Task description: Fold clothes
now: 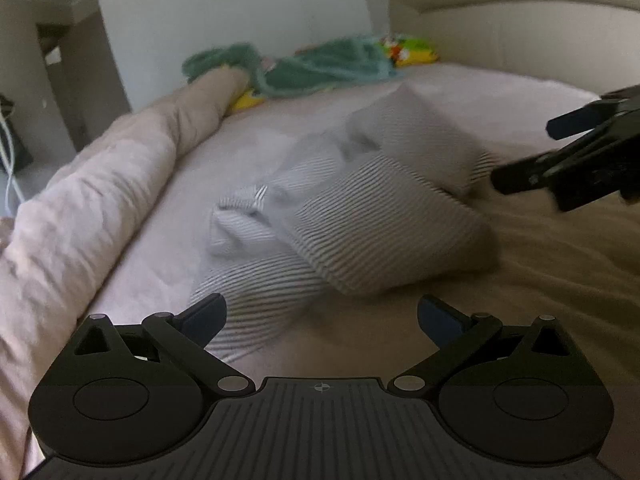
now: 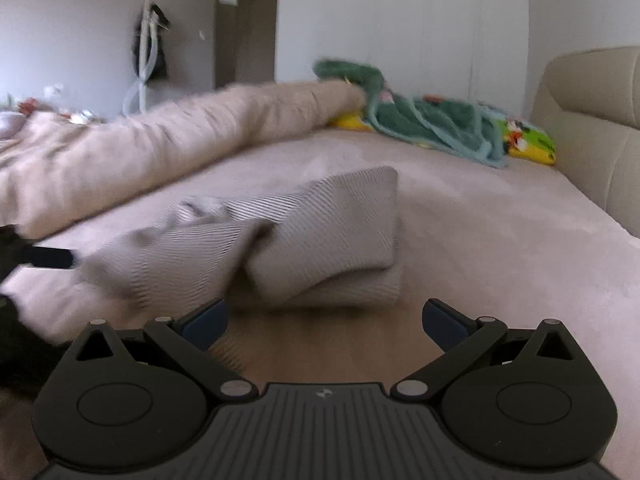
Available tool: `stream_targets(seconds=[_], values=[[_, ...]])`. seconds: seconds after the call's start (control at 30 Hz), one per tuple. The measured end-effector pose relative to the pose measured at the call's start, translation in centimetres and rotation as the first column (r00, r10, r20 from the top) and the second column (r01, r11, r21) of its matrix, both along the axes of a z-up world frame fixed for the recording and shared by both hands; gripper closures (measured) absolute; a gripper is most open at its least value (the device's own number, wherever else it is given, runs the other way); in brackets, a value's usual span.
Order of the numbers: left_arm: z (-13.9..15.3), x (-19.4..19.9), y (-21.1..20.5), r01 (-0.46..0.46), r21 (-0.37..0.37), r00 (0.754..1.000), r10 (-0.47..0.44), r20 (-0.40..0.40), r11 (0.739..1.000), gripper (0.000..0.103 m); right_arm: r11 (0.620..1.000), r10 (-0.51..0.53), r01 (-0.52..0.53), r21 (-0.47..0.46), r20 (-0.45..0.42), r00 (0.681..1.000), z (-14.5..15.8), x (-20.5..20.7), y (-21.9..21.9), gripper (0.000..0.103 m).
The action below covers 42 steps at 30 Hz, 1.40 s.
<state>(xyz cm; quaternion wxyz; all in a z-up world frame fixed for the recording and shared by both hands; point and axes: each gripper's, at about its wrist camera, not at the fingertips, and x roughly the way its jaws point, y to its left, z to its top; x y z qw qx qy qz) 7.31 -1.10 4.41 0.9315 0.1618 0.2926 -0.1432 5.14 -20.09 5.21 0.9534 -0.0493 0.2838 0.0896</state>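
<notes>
A grey-and-white striped garment (image 1: 360, 216) lies bunched and partly folded on the bed sheet (image 1: 560, 272); in the right wrist view the striped garment (image 2: 304, 236) sits just ahead of the fingers. My left gripper (image 1: 322, 316) is open, hovering over the garment's near edge with nothing between its fingers. My right gripper (image 2: 326, 318) is open too and holds nothing. From the left wrist view, the right gripper (image 1: 528, 156) reaches in from the right, beside the garment's far corner. The left gripper's fingertips (image 2: 56, 258) show at the left edge of the right wrist view, beside the cloth.
A rolled beige duvet (image 1: 100, 200) runs along the left side of the bed. A teal towel (image 1: 320, 64) and a yellow-green printed item (image 1: 408, 50) lie near the padded headboard (image 1: 520, 28). White walls and a doorway (image 2: 244, 28) stand behind.
</notes>
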Motion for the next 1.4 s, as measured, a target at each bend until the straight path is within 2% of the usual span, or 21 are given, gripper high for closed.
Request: stream_targets(seconds=[0.07, 0.2, 0.27, 0.4, 0.53, 0.57, 0.63, 0.67, 0.7, 0.73, 0.77, 0.8, 0.9, 1.0, 1.03, 1.1, 1.13, 1.17, 1.23, 1.33, 1.4], values=[[0.4, 0.8, -0.1, -0.015, -0.013, 0.999, 0.014, -0.050, 1.000, 0.000, 0.999, 0.020, -0.023, -0.045, -0.065, 0.998, -1.0, 3.0, 0.9, 0.000], [1.2, 2.5, -0.2, -0.047, -0.036, 0.988, 0.041, -0.149, 0.998, 0.000, 0.995, 0.056, -0.062, -0.084, -0.074, 0.996, -1.3, 5.5, 3.8, 0.000], [1.6, 3.4, -0.3, -0.064, -0.047, 0.979, 0.053, -0.198, 0.997, 0.000, 0.974, -0.004, -0.003, -0.225, -0.032, 0.999, -1.2, 6.5, 5.3, 0.000], [2.4, 5.0, -0.5, -0.099, -0.065, 0.952, 0.075, -0.296, 0.993, 0.000, 0.878, -0.234, 0.259, -0.401, 0.112, 0.966, 0.5, 8.6, 3.2, 0.000], [4.3, 5.2, -1.0, -0.085, -0.061, 0.958, 0.064, -0.281, 0.994, 0.000, 0.698, -0.526, 0.551, -0.458, 0.194, 0.828, 3.6, 10.9, -5.1, 0.000], [4.2, 5.3, -0.9, -0.082, -0.043, 0.957, 0.066, -0.284, 0.996, 0.000, 0.701, -0.560, 0.572, -0.427, 0.168, 0.811, 4.6, 10.9, -6.8, 0.000], [4.1, 5.7, -0.8, -0.078, -0.007, 0.954, 0.073, -0.292, 0.997, 0.000, 0.841, -0.495, 0.486, -0.237, 0.026, 0.868, 6.7, 10.0, -8.6, 0.000], [3.8, 5.8, -0.5, -0.085, 0.012, 0.950, 0.085, -0.302, 0.996, 0.000, 0.918, -0.397, 0.392, -0.063, -0.101, 0.912, 7.3, 9.7, -8.8, 0.000], [3.6, 6.0, -0.2, -0.091, 0.028, 0.946, 0.095, -0.311, 0.995, 0.000, 0.945, -0.266, 0.300, 0.127, -0.230, 0.936, 7.2, 9.9, -8.7, 0.000], [3.7, 6.2, 0.2, -0.096, 0.033, 0.942, 0.102, -0.320, 0.995, 0.000, 0.918, -0.106, 0.224, 0.326, -0.343, 0.933, 6.5, 10.2, -8.2, 0.000], [3.9, 6.3, 0.7, -0.099, 0.038, 0.939, 0.106, -0.328, 0.994, 0.000, 0.856, 0.040, 0.181, 0.485, -0.410, 0.911, 5.4, 10.6, -7.3, 0.000], [4.3, 6.2, 1.4, -0.096, 0.035, 0.937, 0.102, -0.333, 0.995, 0.000, 0.814, 0.126, 0.160, 0.558, -0.439, 0.889, 4.4, 10.9, -5.8, 0.000], [5.6, 5.4, 3.6, -0.081, 0.033, 0.935, 0.088, -0.344, 0.996, 0.000, 0.769, 0.273, 0.142, 0.623, -0.521, 0.808, 1.8, 12.7, -0.1, 0.000], [6.6, 4.4, 6.8, -0.084, 0.024, 0.930, 0.087, -0.357, 0.996, 0.000, 0.728, 0.420, 0.130, 0.673, -0.588, 0.691, 1.0, 16.4, 6.3, 0.000], [6.7, 4.2, 7.8, -0.094, 0.013, 0.927, 0.092, -0.365, 0.996, 0.000, 0.693, 0.478, 0.074, 0.717, -0.534, 0.698, 2.7, 17.4, 8.1, 0.000], [6.7, 3.8, 9.3, -0.118, -0.037, 0.914, 0.094, -0.394, 0.992, 0.000, 0.552, 0.570, -0.083, 0.830, -0.302, 0.764, 7.4, 18.7, 9.3, 0.000], [6.5, 3.9, 9.7, -0.129, -0.059, 0.907, 0.094, -0.410, 0.990, 0.000, 0.480, 0.585, -0.149, 0.864, -0.189, 0.789, 9.6, 19.1, 9.0, 0.000], [6.2, 4.0, 9.9, -0.139, -0.078, 0.902, 0.094, -0.422, 0.987, 0.000, 0.446, 0.568, -0.180, 0.877, -0.121, 0.814, 11.1, 19.5, 8.1, 0.000], [5.6, 4.6, 9.6, -0.149, -0.093, 0.900, 0.096, -0.425, 0.984, 0.000, 0.489, 0.494, -0.171, 0.856, -0.110, 0.862, 12.4, 20.2, 6.0, 0.000], [5.0, 6.6, 8.0, -0.099, -0.165, 0.919, 0.026, -0.393, 0.981, 0.000, 0.743, 0.285, -0.021, 0.669, -0.289, 0.914, 10.3, 19.3, 2.5, 0.000], [4.7, 8.5, 6.8, -0.055, -0.174, 0.937, -0.009, -0.349, 0.983, 0.000, 0.862, 0.134, 0.087, 0.499, -0.391, 0.911, 8.0, 17.9, 0.4, 0.000]])
